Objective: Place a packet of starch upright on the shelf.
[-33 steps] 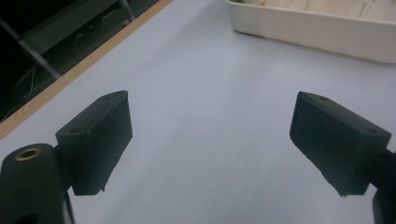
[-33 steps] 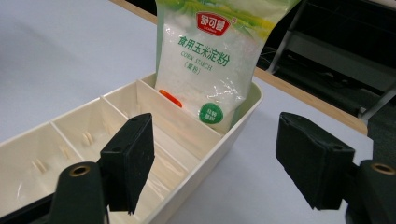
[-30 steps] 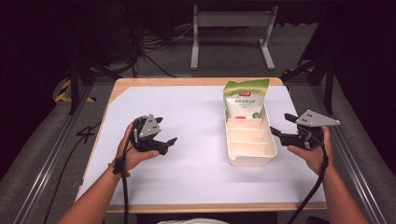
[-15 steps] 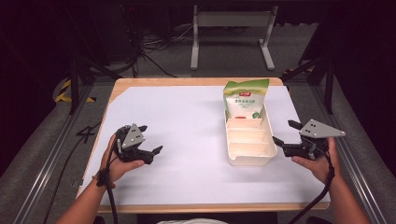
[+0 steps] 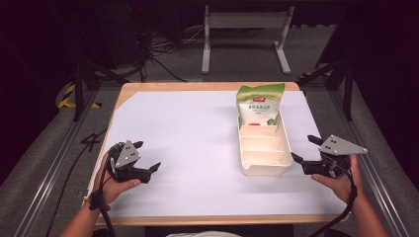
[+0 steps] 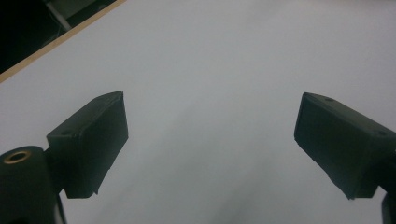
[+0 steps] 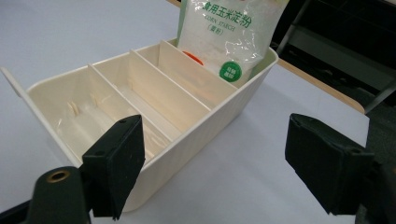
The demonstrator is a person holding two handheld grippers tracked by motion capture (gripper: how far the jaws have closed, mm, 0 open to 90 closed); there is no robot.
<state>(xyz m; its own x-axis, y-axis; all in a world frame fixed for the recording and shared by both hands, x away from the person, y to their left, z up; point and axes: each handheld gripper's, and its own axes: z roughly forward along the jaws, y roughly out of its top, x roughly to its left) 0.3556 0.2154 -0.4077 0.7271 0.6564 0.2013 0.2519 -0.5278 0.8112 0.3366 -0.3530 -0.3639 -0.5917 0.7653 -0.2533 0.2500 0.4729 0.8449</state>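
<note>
A cream plastic bin (image 5: 264, 168) with several compartments lies right of centre on the white table. A green and white starch bag (image 5: 259, 104) stands upright in its far compartment. My right gripper (image 5: 302, 148) is open, just right of the bin's near end, holding nothing. In the right gripper view its jaws (image 7: 212, 126) frame the bin's side wall (image 7: 201, 133) with the bag (image 7: 229, 32) behind. My left gripper (image 5: 148, 155) is open and empty over bare table at the near left; the left gripper view has its jaws (image 6: 210, 112) wide apart above the white sheet.
The white sheet (image 5: 197, 123) covers most of the wooden tabletop (image 5: 197, 86). A metal stand (image 5: 244, 22) and cables sit on the floor beyond the far edge. Rails run along both sides of the table.
Both hands have drawn back toward the near edge. The left gripper moved left and nearer; the right moved slightly right and nearer. The bin and bag stayed put.
</note>
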